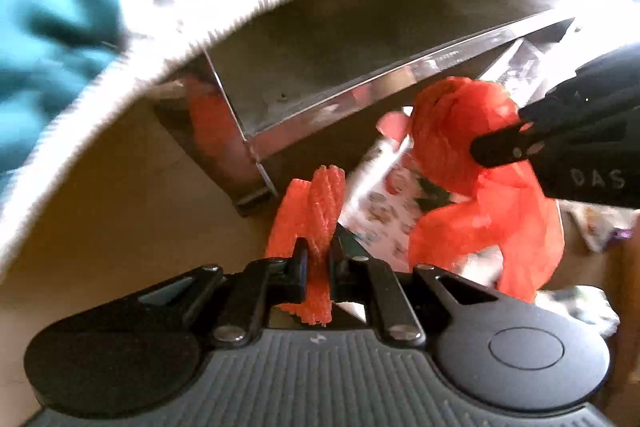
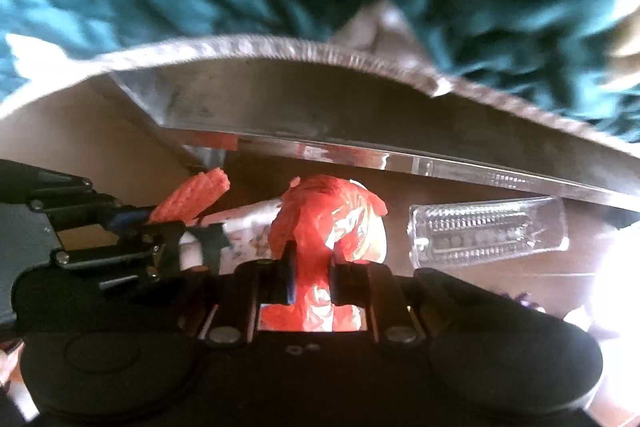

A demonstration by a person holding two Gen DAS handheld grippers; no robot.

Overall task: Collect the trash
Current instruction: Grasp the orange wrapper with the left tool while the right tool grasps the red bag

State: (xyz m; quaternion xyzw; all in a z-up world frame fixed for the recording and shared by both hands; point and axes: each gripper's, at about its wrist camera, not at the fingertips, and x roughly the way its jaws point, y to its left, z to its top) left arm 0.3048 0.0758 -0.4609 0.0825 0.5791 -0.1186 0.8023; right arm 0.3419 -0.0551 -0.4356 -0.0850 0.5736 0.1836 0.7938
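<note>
Left wrist view: our left gripper (image 1: 319, 259) clamps a ribbed red strip (image 1: 316, 211) over the cardboard box (image 1: 100, 187); our right gripper (image 2: 312, 267) pinches a crumpled red wrapper (image 2: 320, 215).

The way ahead is closed off by the cardboard box wall (image 2: 280, 95) across the upper frame. The lower right is taken up by a clear plastic tray (image 2: 488, 231). Bare box floor (image 1: 100, 211) is left free at lower left.

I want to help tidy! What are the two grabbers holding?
Left gripper: ridged red strip, near its lower end. Right gripper: crumpled red plastic bag, pinched mid-bunch.
</note>
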